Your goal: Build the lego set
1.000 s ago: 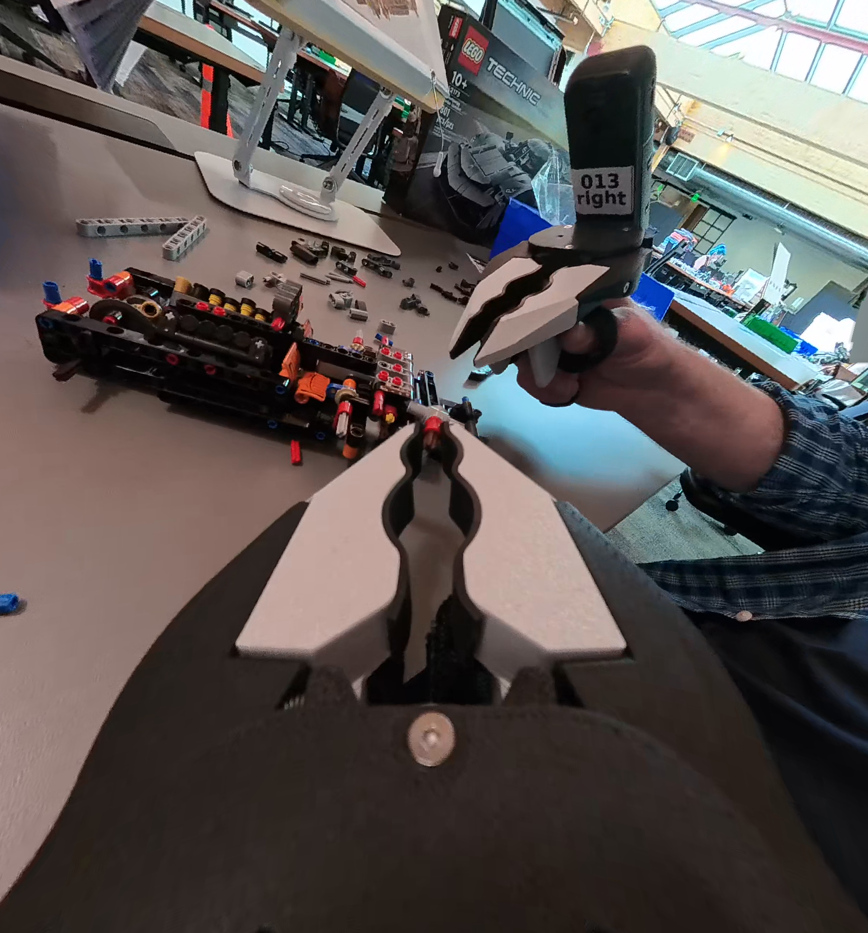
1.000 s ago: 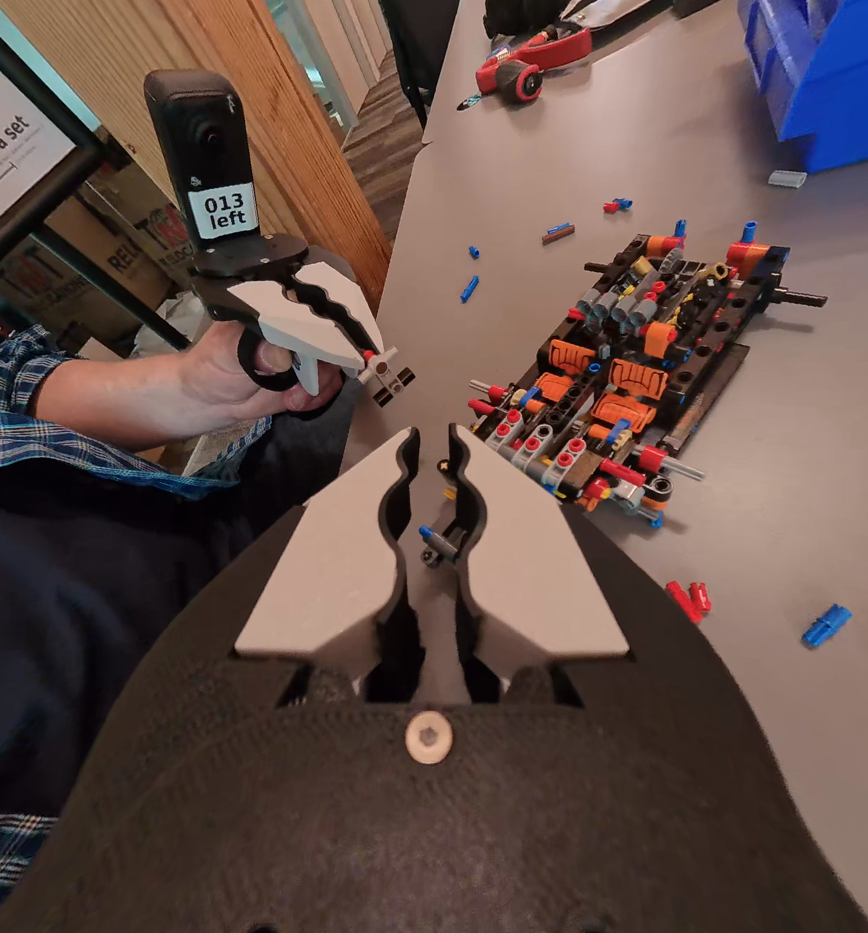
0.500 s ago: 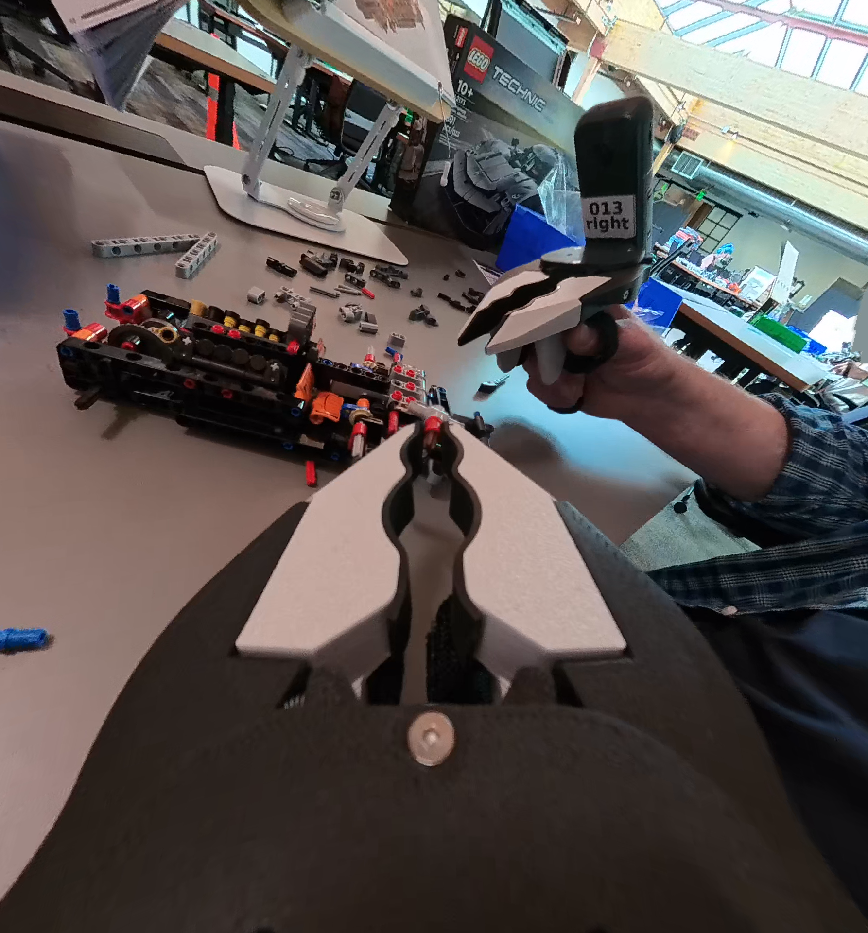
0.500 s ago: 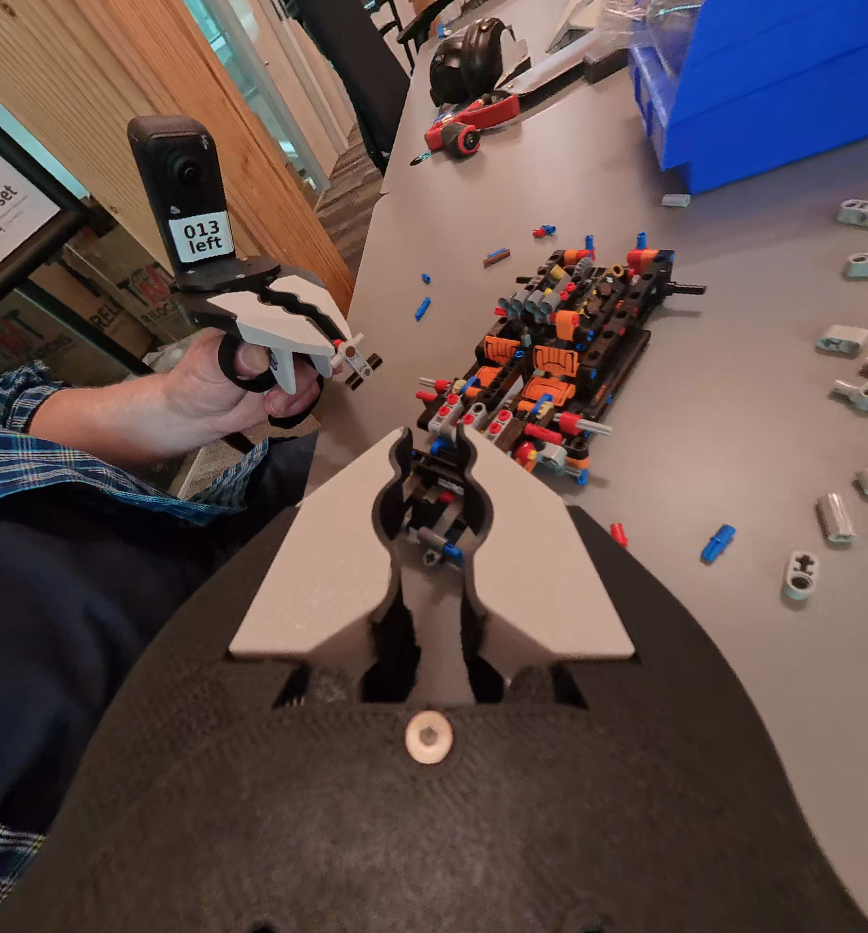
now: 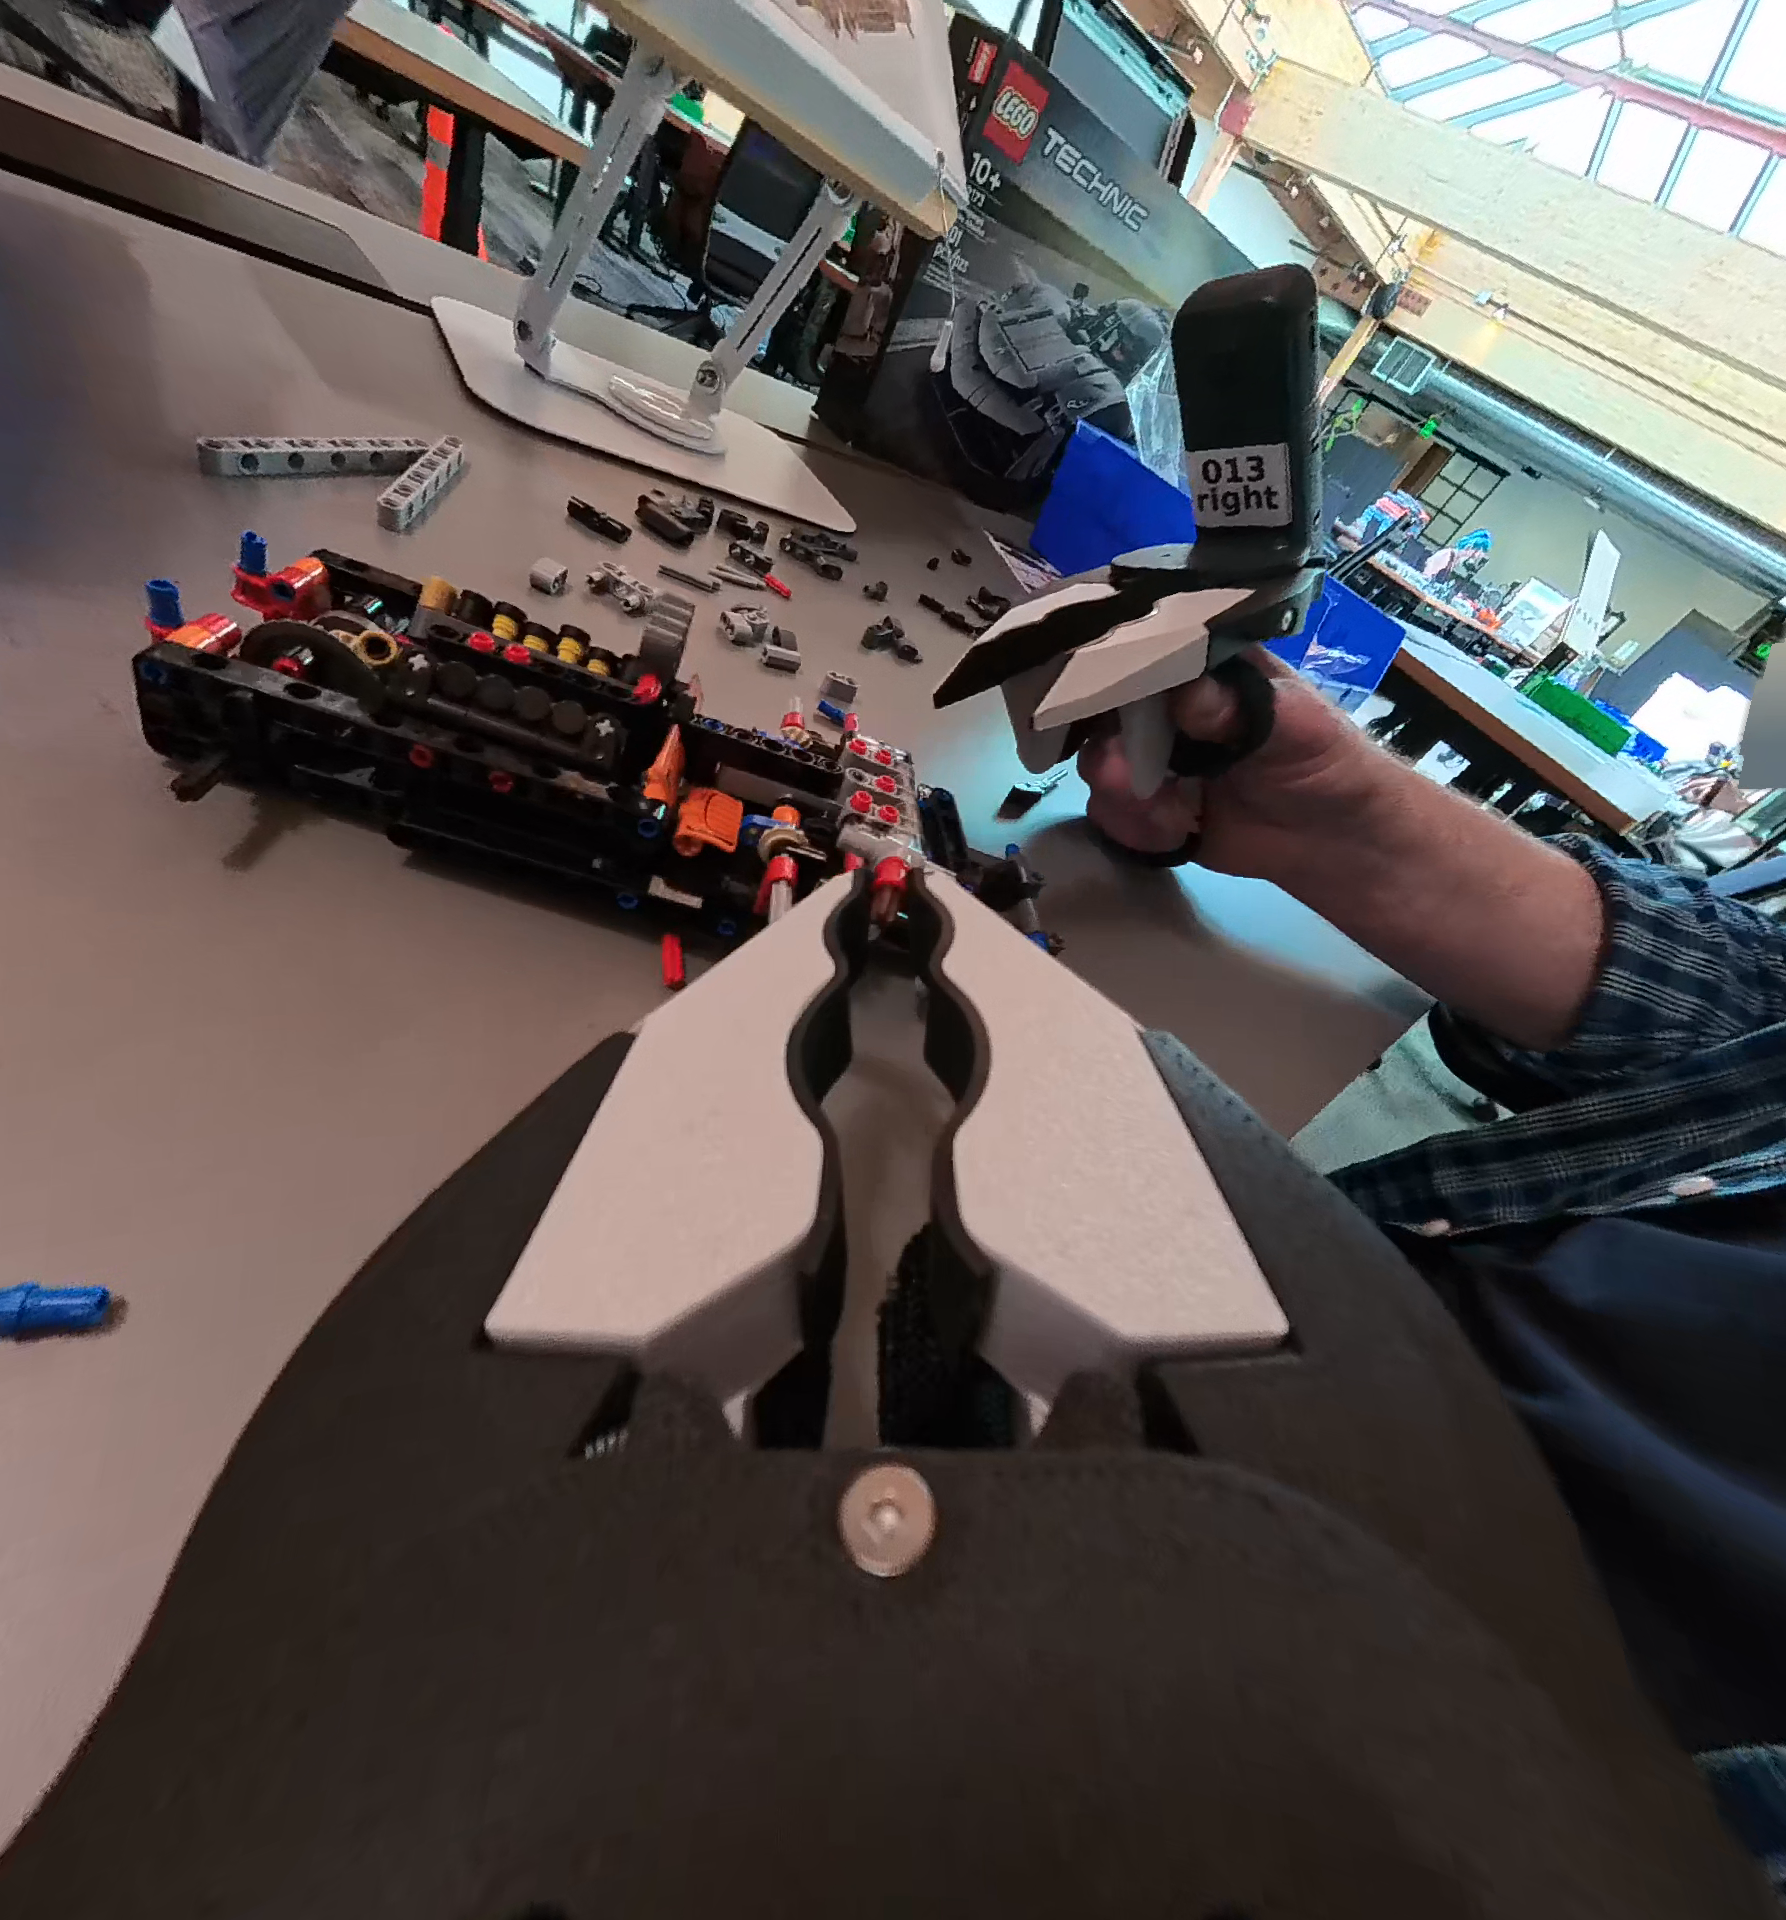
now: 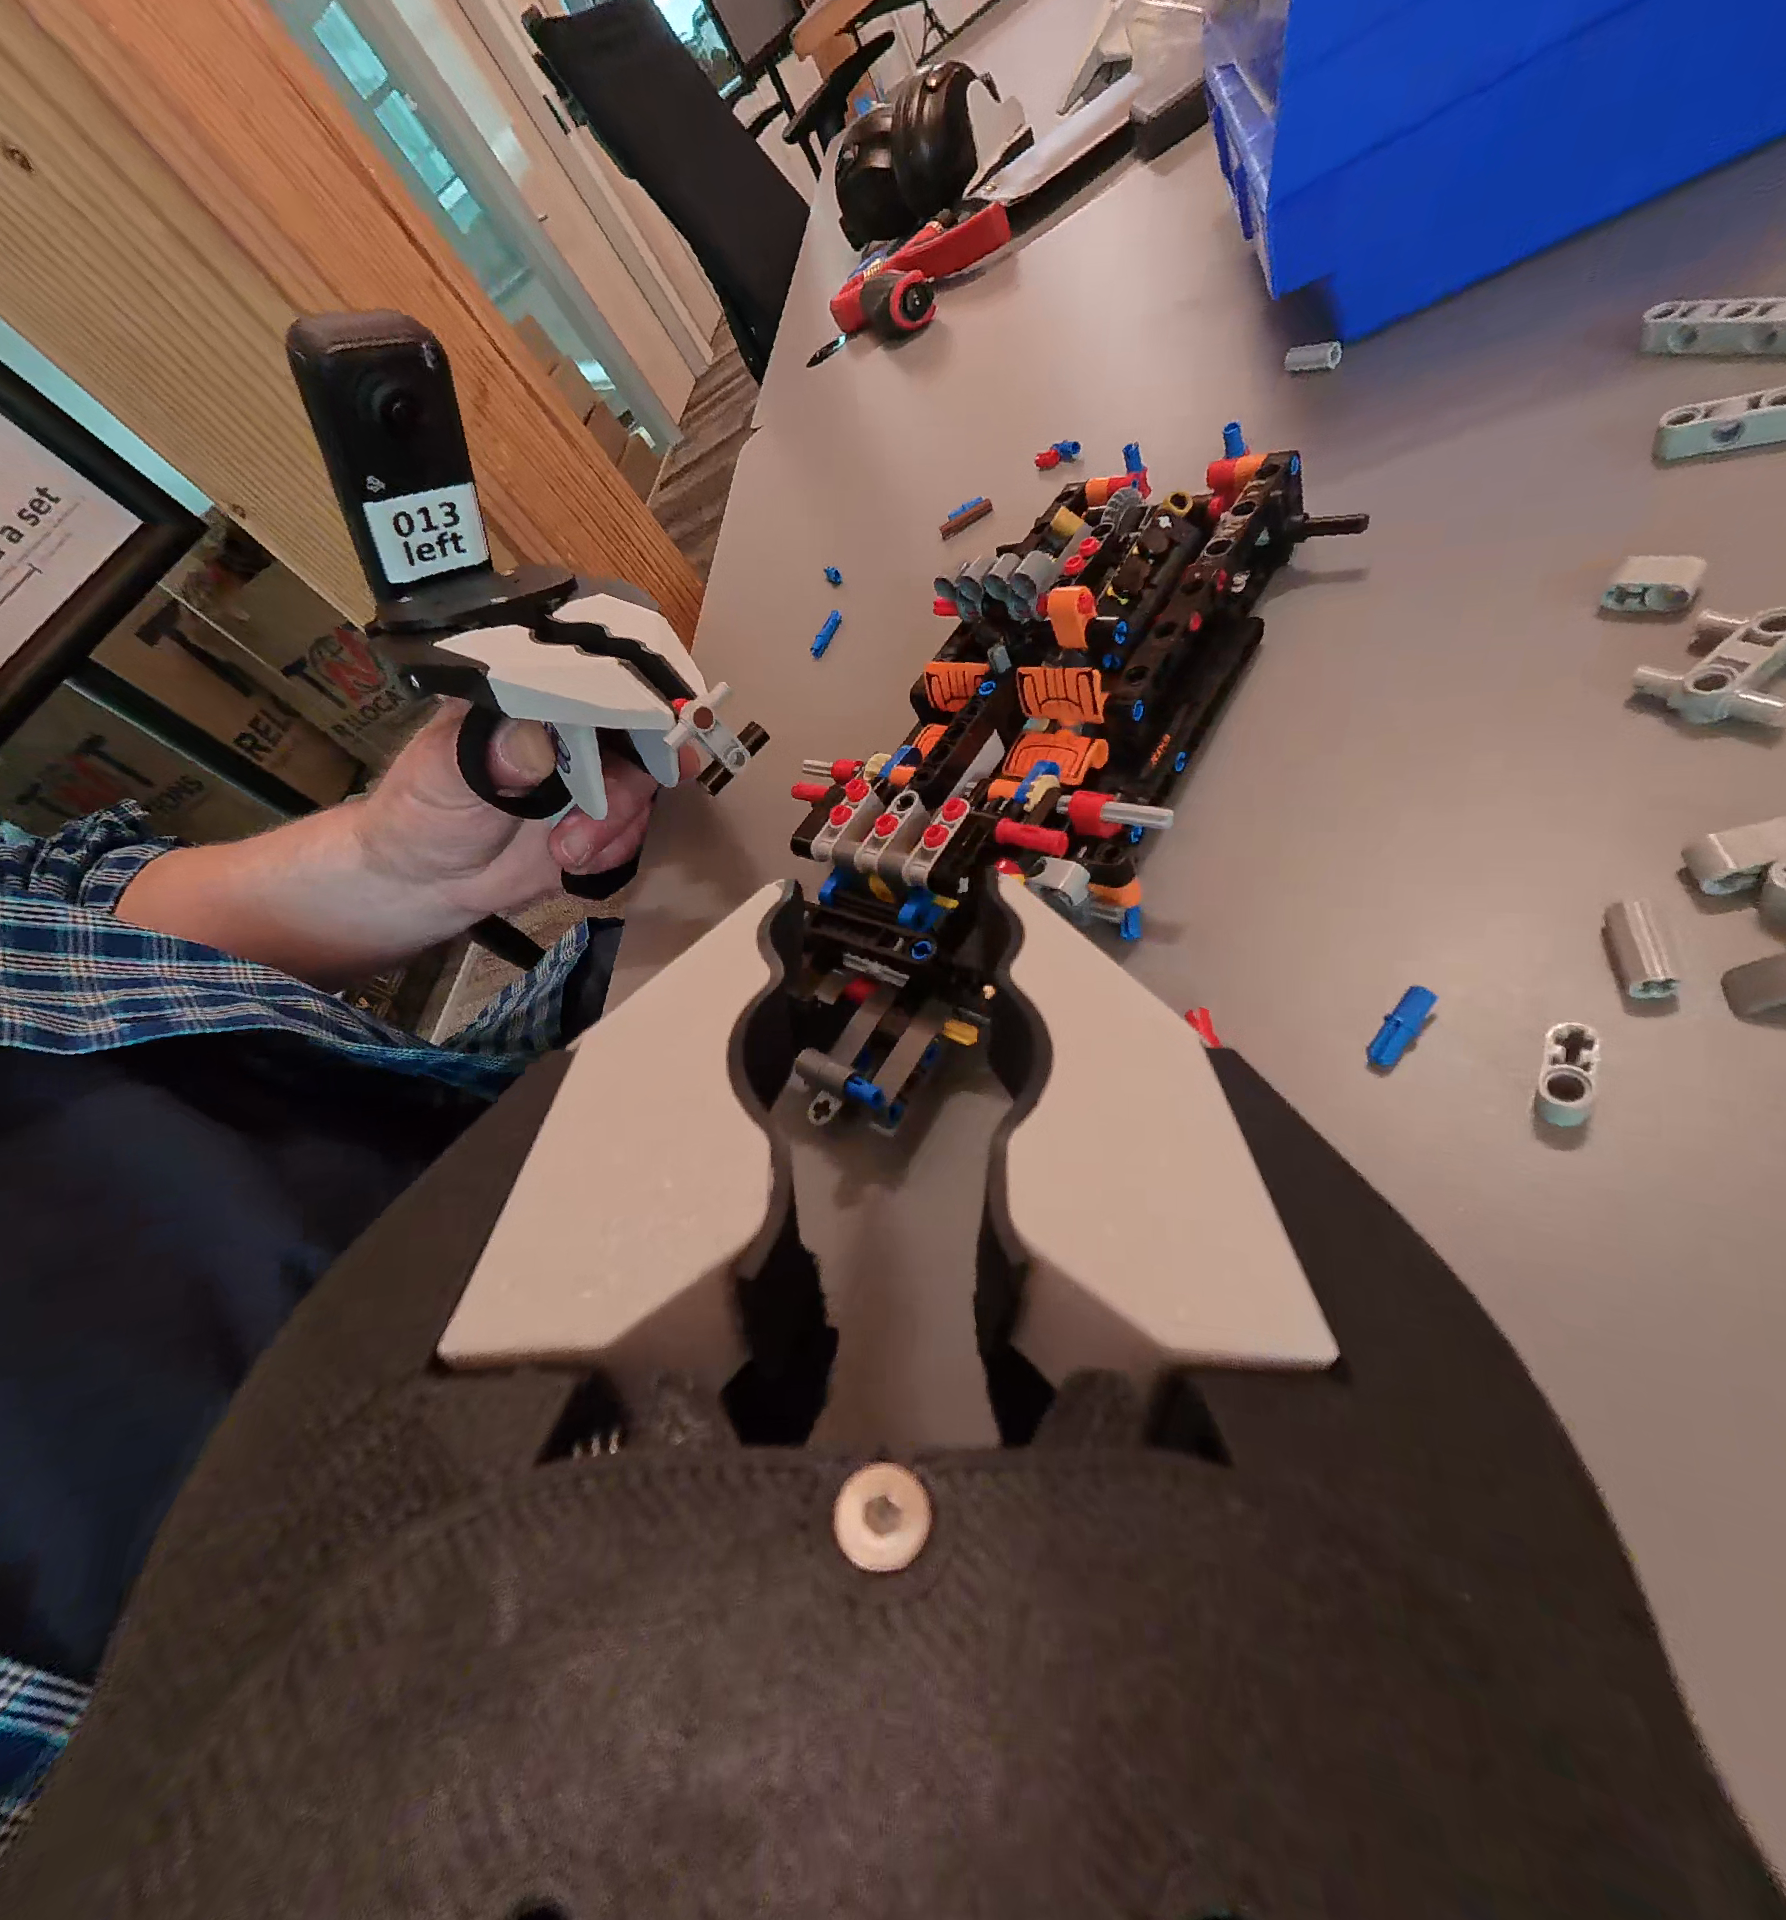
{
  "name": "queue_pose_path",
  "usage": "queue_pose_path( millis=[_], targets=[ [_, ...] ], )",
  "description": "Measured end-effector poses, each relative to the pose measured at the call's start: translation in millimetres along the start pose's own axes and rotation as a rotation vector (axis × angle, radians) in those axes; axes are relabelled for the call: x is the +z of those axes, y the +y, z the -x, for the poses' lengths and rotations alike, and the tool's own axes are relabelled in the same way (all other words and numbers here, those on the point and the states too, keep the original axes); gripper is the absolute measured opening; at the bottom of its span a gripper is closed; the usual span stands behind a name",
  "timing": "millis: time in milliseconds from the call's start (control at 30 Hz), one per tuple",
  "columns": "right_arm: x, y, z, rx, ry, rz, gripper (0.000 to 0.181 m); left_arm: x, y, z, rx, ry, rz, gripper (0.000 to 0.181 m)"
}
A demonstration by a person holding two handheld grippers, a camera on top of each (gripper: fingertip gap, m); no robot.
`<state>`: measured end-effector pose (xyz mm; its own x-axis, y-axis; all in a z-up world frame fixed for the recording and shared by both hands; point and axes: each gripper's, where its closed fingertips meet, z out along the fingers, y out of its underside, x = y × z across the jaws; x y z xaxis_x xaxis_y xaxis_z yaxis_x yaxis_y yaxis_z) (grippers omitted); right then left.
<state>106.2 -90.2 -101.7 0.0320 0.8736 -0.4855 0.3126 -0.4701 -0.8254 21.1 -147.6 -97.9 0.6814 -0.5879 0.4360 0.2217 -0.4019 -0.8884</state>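
The long black Lego chassis [image 5: 473, 727] with orange, red and blue parts lies on the grey table; it also shows in the right wrist view [image 6: 1076, 675]. My left gripper [image 5: 887, 899] is shut on a small grey connector piece with a red pin [image 5: 887, 894], held in the air just short of the chassis's near end. The right wrist view shows that piece [image 6: 707, 722] at the left gripper's tips. My right gripper [image 6: 894, 894] is open and empty, jaws wide apart, with the chassis's near end showing between them. In the left wrist view it [image 5: 993, 707] hovers above the table, right of the chassis.
Loose grey connectors [image 6: 1720, 665] and a blue pin [image 6: 1398, 1023] lie right of the chassis. Grey beams [image 5: 328, 457], small black parts [image 5: 743, 540], a white stand [image 5: 660, 416] and the set's box [image 5: 1055, 260] are beyond it. A blue bin [image 6: 1491, 135] stands at the far right. Spacing between my two grippers at the tips: around 11 centimeters.
My right gripper has opened wider and moved forward and lower toward the chassis's near end. My left gripper has kept hold of the small piece and shifted only slightly.
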Motion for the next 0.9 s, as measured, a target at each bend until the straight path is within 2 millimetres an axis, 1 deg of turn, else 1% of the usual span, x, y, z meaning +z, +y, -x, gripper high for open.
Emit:
queue_pose_path(
  millis=[300,700,900],
  targets=[
    [-1.7,0.3,-3.8,0.057,-0.014,-0.004,0.035,0.4,-0.4,3.1,-0.043,0.015,-0.014,0.005],
    [-3.6,-0.4,-3.3,0.075,-0.031,-0.014,0.035,0.7,-0.3,4.6,-0.06,0.019,-0.016,0.005],
    [-3.6,0.9,-3.1,0.074,-0.028,-0.008,0.036,-1.4,-3.5,5.3,-0.082,0.023,-0.033,0.006]
  ],
)
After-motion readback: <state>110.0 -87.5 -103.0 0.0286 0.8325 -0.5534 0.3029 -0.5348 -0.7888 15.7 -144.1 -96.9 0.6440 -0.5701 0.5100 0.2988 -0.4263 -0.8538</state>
